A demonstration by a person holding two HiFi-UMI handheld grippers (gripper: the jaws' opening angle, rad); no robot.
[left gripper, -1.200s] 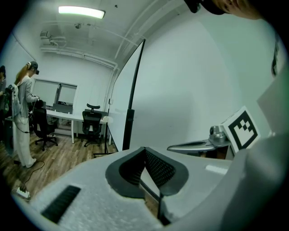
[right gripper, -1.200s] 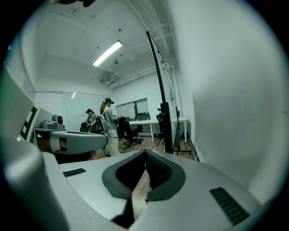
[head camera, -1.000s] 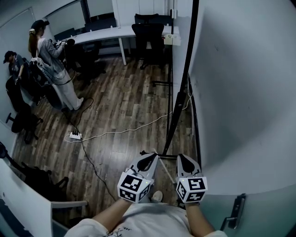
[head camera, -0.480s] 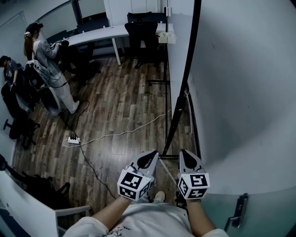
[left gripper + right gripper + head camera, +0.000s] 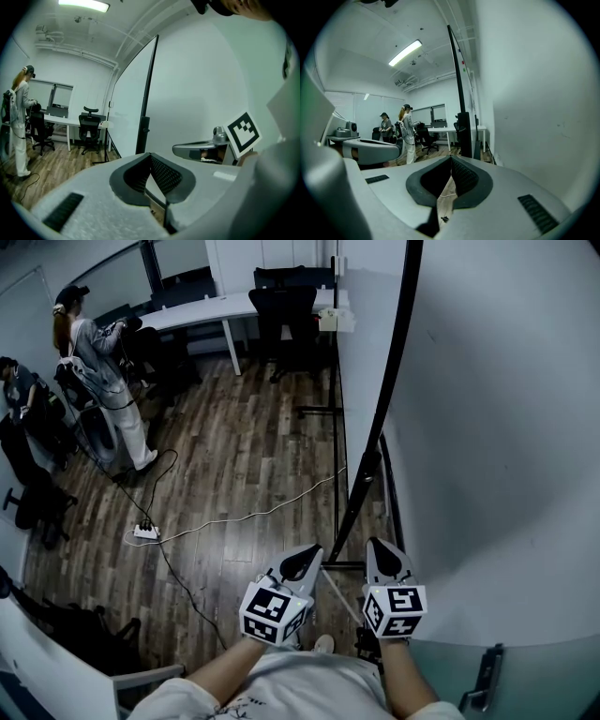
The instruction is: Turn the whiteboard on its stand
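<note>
The whiteboard (image 5: 506, 427) fills the right of the head view as a large white panel. Its black frame edge (image 5: 382, 418) runs down to the stand's foot (image 5: 342, 563) on the wood floor. Both grippers hang low in front of the person, just short of that foot. My left gripper (image 5: 305, 559) is shut with nothing in it, left of the frame edge. My right gripper (image 5: 386, 554) is shut and empty too, close to the board's face. The left gripper view shows the board (image 5: 201, 84) and its black post (image 5: 146, 93) ahead. The board (image 5: 534, 93) rises beside the jaws in the right gripper view.
Two people (image 5: 94, 343) stand at the far left among office chairs (image 5: 37, 493). A white desk (image 5: 225, 307) with a black chair (image 5: 291, 306) lines the back. A power strip (image 5: 145, 532) and cables cross the floor. A door handle (image 5: 483, 676) sits at bottom right.
The view has shifted slightly, so the board's frame edge leans more to the right. Both grippers stay shut and drift a little along the board's foot.
</note>
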